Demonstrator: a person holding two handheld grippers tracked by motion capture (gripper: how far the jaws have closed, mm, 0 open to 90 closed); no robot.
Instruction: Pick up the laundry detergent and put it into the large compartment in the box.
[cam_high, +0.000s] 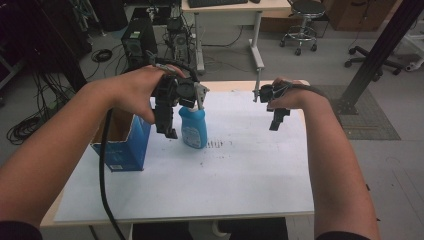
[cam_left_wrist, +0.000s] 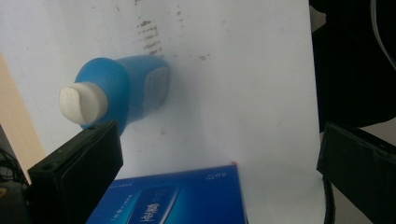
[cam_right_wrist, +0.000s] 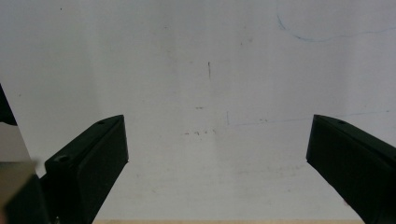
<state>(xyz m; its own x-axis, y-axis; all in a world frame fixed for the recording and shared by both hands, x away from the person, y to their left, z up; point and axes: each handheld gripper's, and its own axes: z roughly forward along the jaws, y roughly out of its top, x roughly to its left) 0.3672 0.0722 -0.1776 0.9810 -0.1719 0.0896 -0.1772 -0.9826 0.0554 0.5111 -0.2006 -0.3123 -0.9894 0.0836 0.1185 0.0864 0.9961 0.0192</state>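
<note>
Left gripper (cam_high: 169, 117): jaws wide apart, nothing between them, hanging just left of the blue bottle (cam_high: 193, 127). Blue bottle: upright on the white sheet (cam_high: 240, 170), white cap. Blue carton (cam_high: 122, 145): left of bottle. Right gripper (cam_high: 278, 119): jaws spread, empty, well right of bottle

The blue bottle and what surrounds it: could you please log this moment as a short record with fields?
bottle: blue bottle with a white cap, upright on the white sheet
box: blue carton, top open, at the sheet's left edge, beside the bottle
left gripper: left gripper raised above bottle and carton, jaws wide open, nothing between them
right gripper: right gripper above bare sheet, jaws open and empty
contact: neither gripper touches the bottle or the carton
marks: dark smudges on the sheet right of the bottle
</note>
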